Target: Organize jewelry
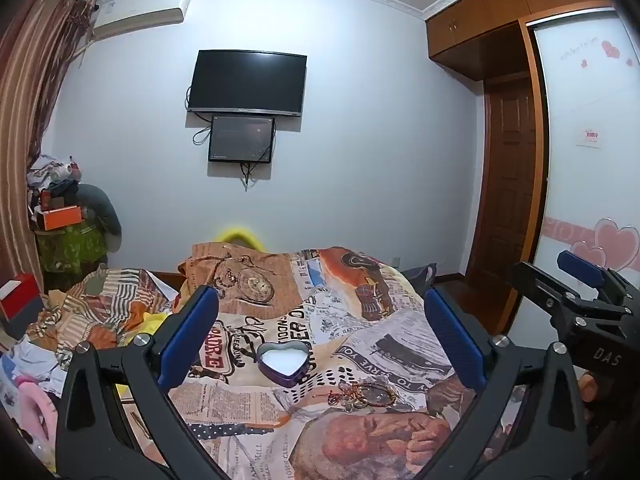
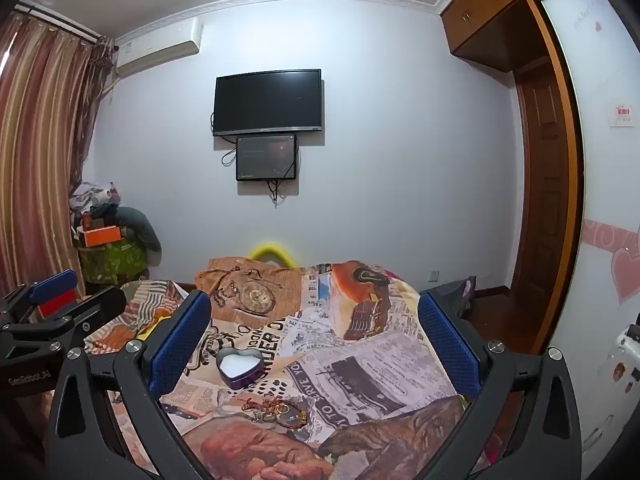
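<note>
Bedspread [image 1: 384, 344]: jewelry [image 1: 362, 396] between spread fingers [image 1: 192, 336].

"DAS" on right gripper [image 1: 576, 304] (white lettering), "TO SERVE YOU" on bedspread [image 2: 360, 380]

We see a room evenly lit from overhead, slightly cool and dim, with soft shadows under the television [image 1: 247, 82] and beside the wardrobe [image 1: 500, 32]. Both views bend strongly at the edges, with black corners. The curtain [image 2: 36, 152] curves with that bend. Detail on the bedspread [image 2: 360, 360] stays fairly sharp.
</note>
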`<state>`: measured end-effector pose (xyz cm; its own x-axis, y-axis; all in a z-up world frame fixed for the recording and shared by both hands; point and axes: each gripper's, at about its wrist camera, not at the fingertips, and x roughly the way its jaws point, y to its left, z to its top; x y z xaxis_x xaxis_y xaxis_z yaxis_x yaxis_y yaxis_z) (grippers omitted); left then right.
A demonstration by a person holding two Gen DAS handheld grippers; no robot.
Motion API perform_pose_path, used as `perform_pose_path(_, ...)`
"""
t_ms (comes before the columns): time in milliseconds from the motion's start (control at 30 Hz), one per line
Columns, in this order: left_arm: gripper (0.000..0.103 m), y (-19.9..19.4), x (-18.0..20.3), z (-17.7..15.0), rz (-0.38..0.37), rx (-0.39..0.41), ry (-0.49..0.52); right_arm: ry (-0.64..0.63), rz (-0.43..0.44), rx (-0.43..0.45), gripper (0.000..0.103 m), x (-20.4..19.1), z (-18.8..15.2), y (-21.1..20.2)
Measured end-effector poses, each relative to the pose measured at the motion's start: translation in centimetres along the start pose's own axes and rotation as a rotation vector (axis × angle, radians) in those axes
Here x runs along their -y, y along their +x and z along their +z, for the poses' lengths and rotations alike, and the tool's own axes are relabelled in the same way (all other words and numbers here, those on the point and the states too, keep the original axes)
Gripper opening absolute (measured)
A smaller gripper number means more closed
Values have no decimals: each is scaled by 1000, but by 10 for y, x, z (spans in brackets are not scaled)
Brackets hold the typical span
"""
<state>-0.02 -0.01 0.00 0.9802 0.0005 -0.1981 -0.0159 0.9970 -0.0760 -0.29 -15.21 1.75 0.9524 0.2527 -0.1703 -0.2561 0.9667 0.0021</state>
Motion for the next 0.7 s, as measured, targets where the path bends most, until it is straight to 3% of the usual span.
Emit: perform_pose_path(700, 103, 2, -4, 2, -2, -4, -5, 22, 5, -32, 103, 1, 0, 3)
